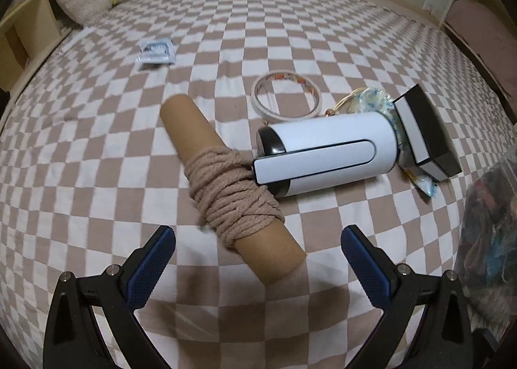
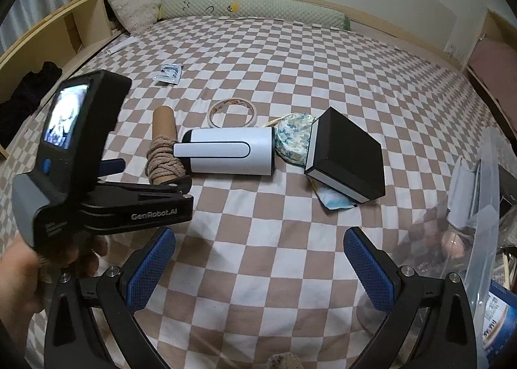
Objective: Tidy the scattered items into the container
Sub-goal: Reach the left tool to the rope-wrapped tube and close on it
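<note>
- The left gripper (image 1: 258,241) stands wide open, its blue-padded fingers (image 1: 152,265) spread apart and holding nothing; the near end of a cardboard tube (image 1: 194,134) lies between them without touching either pad
- Seen from the right wrist camera, the same left gripper (image 2: 152,175) is a black tool with a small lit screen, held in a hand (image 2: 19,278) at the lower left, reaching toward the tube (image 2: 163,121)
- The right gripper (image 2: 258,243) is also spread wide and empty, hovering above bare checkered bedsheet (image 2: 258,272)
- The tube is brown, lies on its side at a slant, and carries a thick winding of beige rope (image 1: 231,189) around its nearer half
- A white cylinder with a black end and a long recessed handle (image 1: 326,157) lies on its side just beyond the tube, its black end touching the rope
- A roll of tape (image 1: 287,95) lies flat behind the cylinder, near the tube's far end
- A black box with a white edge (image 1: 423,129) sits tilted beside the cylinder's far end, resting partly on a blue-patterned packet (image 1: 376,100)
- A small clear sachet (image 1: 156,50) lies alone, well apart from the rest, further up the bed
- A clear plastic container (image 2: 484,207) already holding several items stands at the right edge, just beside the right gripper and well apart from the tube
- A pillow (image 2: 134,2) and a long green bolster (image 2: 258,10) lie at the bed's far end
</note>
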